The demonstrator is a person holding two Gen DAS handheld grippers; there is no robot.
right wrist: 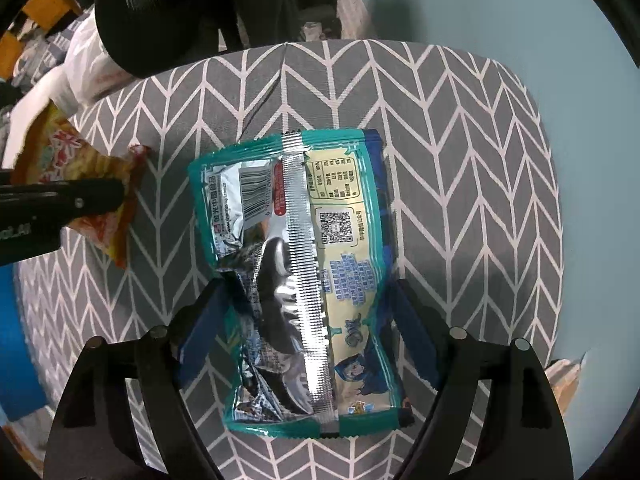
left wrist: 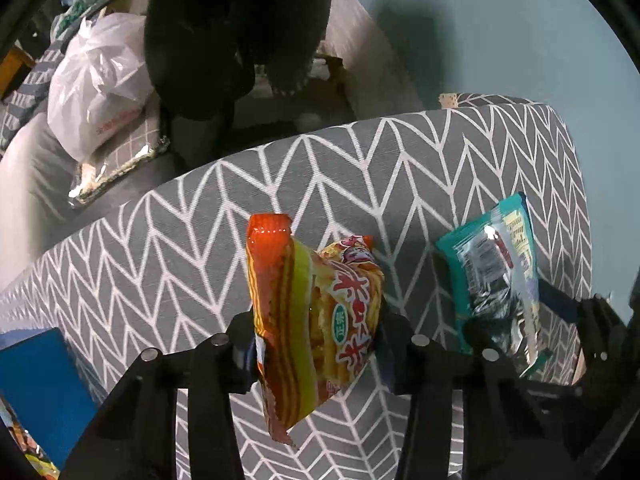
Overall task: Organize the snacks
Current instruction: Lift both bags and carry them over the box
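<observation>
Bench: the gray bench (right wrist: 460, 128) with white zigzag lines holds both snack packs. It sits over a pale blue floor (left wrist: 520, 40).
White bag: a big white plastic bag (left wrist: 96, 80) sits far off on the left, tied shut. I cannot tell what is inside.
Blue box: a blue box (left wrist: 36, 392) peeks in at the bottom left corner. I cannot see into it, so I cannot say if it is the place for snacks.
Teal pack: the teal snack pack (right wrist: 300, 280) lies flat on the bench, back side up, with its silver seam showing.
Orange pack: the orange snack pack (left wrist: 308, 320) stands on its edge, just left of the teal one.
Right tongs: the right tongs (right wrist: 308, 312) are wide, one finger on each side of the teal pack. They sit close to it, but I do not think they squeeze it.
Left tongs: the left tongs (left wrist: 316, 344) are narrow and pinch the orange pack in the middle.
How to do it well: I think the orange pack comes up next. Hold it gently so the food inside does not crack. Lift straight up so it does not drag on the cloth.
Watch out: the pack is puffy and smooth, so it may slip or tip.
</observation>
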